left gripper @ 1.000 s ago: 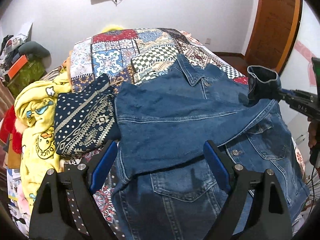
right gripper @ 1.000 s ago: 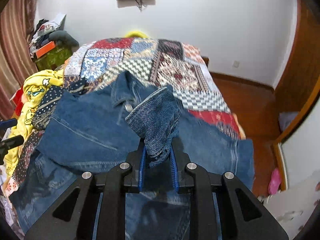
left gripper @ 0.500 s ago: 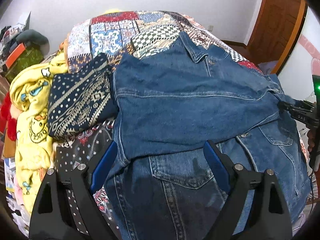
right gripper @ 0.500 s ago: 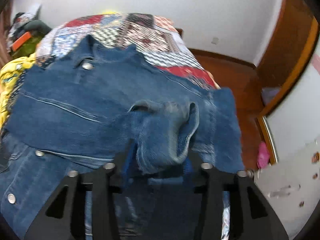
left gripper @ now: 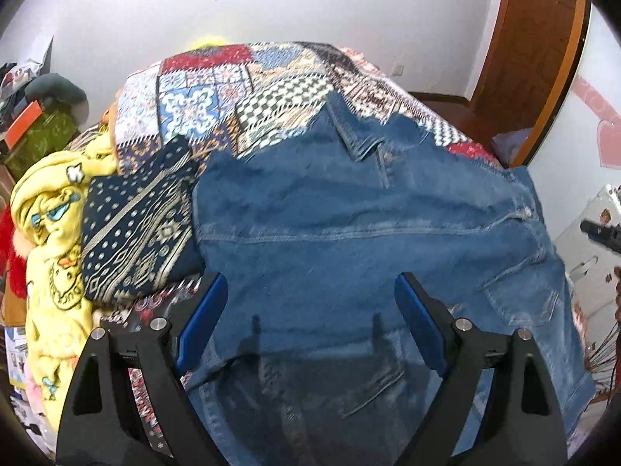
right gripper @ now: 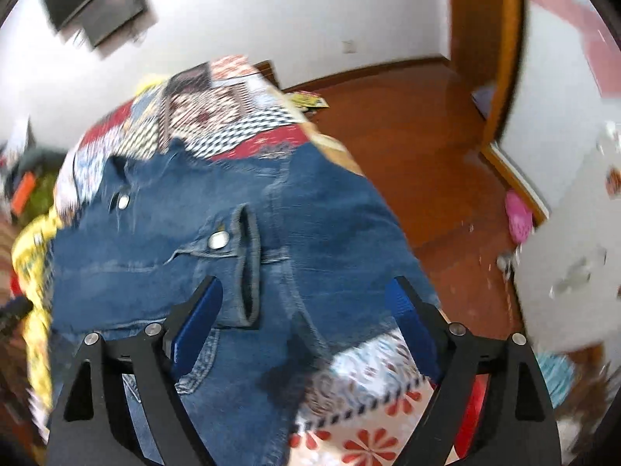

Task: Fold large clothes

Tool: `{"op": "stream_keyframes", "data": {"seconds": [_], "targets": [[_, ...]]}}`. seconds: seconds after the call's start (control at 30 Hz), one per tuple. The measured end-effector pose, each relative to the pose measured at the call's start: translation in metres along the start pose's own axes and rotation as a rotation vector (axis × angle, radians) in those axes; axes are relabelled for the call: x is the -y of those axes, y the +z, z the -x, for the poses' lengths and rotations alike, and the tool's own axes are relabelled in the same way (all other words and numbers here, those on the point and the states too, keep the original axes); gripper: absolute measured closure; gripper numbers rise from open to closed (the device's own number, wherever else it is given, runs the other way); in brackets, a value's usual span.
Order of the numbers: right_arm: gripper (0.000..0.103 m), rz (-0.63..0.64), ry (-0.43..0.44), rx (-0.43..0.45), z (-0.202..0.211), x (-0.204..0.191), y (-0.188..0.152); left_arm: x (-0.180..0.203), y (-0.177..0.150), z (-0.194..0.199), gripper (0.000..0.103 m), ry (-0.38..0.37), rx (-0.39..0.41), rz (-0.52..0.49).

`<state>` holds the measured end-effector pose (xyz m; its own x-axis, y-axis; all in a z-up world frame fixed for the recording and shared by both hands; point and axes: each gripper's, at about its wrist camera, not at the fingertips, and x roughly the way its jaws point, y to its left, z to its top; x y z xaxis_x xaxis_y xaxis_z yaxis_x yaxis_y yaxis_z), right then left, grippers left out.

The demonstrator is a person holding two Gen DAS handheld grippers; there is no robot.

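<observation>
A blue denim jacket (left gripper: 349, 225) lies spread on the patchwork bedspread (left gripper: 240, 85), its sleeve folded across the body. My left gripper (left gripper: 310, 322) is open and empty, hovering over the jacket's near part. My right gripper (right gripper: 302, 322) is open and empty above the jacket (right gripper: 174, 233); the sleeve cuff (right gripper: 246, 264) with a metal button lies flat just ahead of its left finger. The tip of the right gripper shows at the right edge of the left wrist view (left gripper: 599, 231).
A folded navy patterned cloth (left gripper: 136, 221) and a yellow cartoon blanket (left gripper: 50, 233) lie left of the jacket. Clutter (left gripper: 39, 116) stands at the far left. Wooden floor (right gripper: 419, 136), a wooden door (left gripper: 531, 39) and a pink item (right gripper: 518, 221) are to the right of the bed.
My right gripper carried the sleeve cuff across the jacket, opened and let it go; the cuff now lies flat. It then pulled back to the right. The left gripper stayed open.
</observation>
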<state>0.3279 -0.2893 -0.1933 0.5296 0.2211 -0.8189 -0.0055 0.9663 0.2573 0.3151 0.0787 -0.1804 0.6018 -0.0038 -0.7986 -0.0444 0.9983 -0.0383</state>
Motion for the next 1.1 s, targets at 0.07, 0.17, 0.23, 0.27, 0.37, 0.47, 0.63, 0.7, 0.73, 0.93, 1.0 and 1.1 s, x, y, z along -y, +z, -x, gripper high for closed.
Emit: {"op": "stream_keyframes", "data": {"seconds": [0.07,0.17,0.23,0.27,0.37,0.47,0.63,0.7,0.73,0.93,1.0,1.1], "targets": [[0.018,-0.065,0.011,-0.014,-0.005,0.014,-0.002,0.007,0.006,-0.004,0.015,-0.027,0.002,0.014],[0.018,-0.111,-0.001,-0.075,-0.022,0.029,-0.009,0.016,0.011,-0.015,0.015,-0.071,-0.020,0.040],[0.018,-0.132,0.011,-0.119,-0.037,0.037,-0.017,0.021,0.011,-0.022,0.015,-0.080,-0.036,0.045],[0.018,-0.144,0.024,-0.135,-0.044,0.040,-0.019,0.025,0.009,-0.027,0.015,-0.083,-0.048,0.045],[0.018,-0.209,0.069,-0.181,-0.065,0.053,-0.024,0.029,0.004,-0.035,0.015,-0.085,-0.076,0.040],[0.018,-0.285,0.122,-0.196,-0.083,0.062,-0.023,0.030,0.000,-0.039,0.015,-0.084,-0.097,0.038],[0.021,-0.410,0.158,-0.174,-0.101,0.076,-0.016,0.025,-0.001,-0.039,0.015,-0.065,-0.098,0.048],[0.026,-0.428,0.140,-0.160,-0.105,0.077,-0.013,0.023,-0.001,-0.038,0.015,-0.059,-0.098,0.055],[0.031,-0.440,0.133,-0.150,-0.106,0.078,-0.011,0.022,-0.002,-0.038,0.015,-0.059,-0.099,0.058],[0.083,-0.444,0.018,-0.090,-0.097,0.068,0.004,0.020,-0.006,-0.031,0.015,-0.048,-0.087,0.050],[0.088,-0.392,-0.019,-0.069,-0.089,0.059,0.010,0.021,-0.008,-0.028,0.015,-0.041,-0.078,0.035],[0.091,-0.300,-0.066,-0.011,-0.064,0.040,0.019,0.022,-0.011,-0.022,0.015,-0.036,-0.065,0.011]]}}
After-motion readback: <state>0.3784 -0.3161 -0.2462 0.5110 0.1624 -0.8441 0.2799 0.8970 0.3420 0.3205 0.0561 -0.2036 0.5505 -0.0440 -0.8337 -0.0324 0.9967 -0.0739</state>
